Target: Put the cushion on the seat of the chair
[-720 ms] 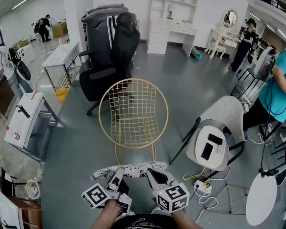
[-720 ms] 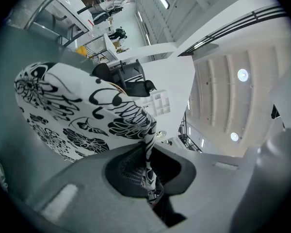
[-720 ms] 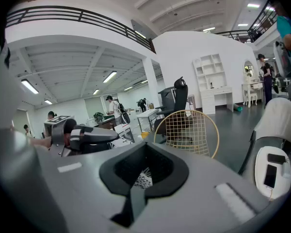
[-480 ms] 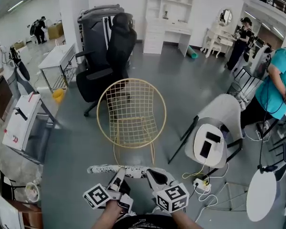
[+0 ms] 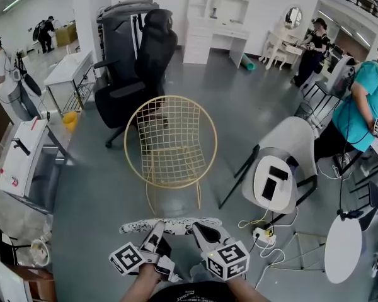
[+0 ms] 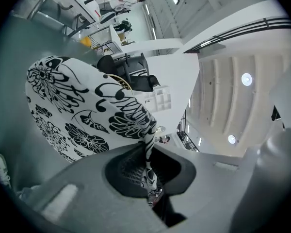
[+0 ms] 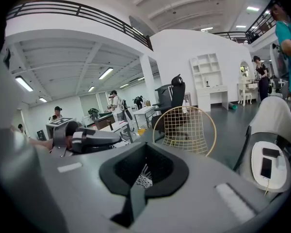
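A flat cushion (image 5: 170, 225) with a black-and-white flower print hangs level between both grippers at the bottom of the head view. My left gripper (image 5: 153, 233) is shut on its near edge, and the print fills the left gripper view (image 6: 77, 110), with the edge pinched between the jaws (image 6: 148, 152). My right gripper (image 5: 201, 231) is shut on the same edge further right; a scrap of the print (image 7: 144, 180) shows between its jaws (image 7: 144, 171). The gold wire chair (image 5: 170, 140) stands just beyond the cushion, its seat bare, and shows ahead in the right gripper view (image 7: 184, 130).
A black office chair (image 5: 135, 74) stands behind the wire chair. A white chair (image 5: 283, 168) carrying flat devices is to the right, with a power strip and cables (image 5: 261, 234) on the floor. A round white table (image 5: 343, 250), a white bench (image 5: 22, 156) and people are around.
Both grippers keep their hold on the cushion in the same place. The head view has shifted a little, so the wire chair sits slightly higher and further left.
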Demonstrator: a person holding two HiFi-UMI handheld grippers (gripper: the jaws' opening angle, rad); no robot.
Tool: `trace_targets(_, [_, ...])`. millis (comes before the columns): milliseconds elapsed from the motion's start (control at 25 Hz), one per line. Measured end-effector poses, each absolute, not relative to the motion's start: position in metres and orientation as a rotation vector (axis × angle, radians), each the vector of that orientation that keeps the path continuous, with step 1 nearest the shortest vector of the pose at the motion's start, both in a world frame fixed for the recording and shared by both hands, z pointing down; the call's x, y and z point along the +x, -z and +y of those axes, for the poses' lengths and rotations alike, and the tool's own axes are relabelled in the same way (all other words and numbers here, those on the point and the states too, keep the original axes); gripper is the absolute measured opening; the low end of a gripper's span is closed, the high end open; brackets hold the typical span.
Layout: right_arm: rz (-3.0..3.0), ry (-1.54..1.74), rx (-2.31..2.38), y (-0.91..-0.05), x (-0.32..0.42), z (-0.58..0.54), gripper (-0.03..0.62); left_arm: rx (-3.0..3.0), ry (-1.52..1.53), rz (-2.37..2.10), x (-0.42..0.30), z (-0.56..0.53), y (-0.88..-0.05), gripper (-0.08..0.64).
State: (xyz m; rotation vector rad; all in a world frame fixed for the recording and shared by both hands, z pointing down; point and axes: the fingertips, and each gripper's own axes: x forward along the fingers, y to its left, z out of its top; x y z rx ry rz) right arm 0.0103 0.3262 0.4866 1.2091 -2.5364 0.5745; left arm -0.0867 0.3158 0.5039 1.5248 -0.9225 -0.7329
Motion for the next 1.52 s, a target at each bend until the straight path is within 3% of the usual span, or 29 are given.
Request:
trace_targets(640, [-2.583, -0.654, 1.090, -0.501, 0.016, 0.269, 0.000, 1.469, 0.813, -0.959, -0.077, 0.273, -0.503, 0.011])
trace_targets(1520, [-2.637, -0.822, 1.077, -0.511, 0.090, 0.135, 0.000, 1.467, 0.665, -1.069, -0.017, 0.156, -0.523, 0.011])
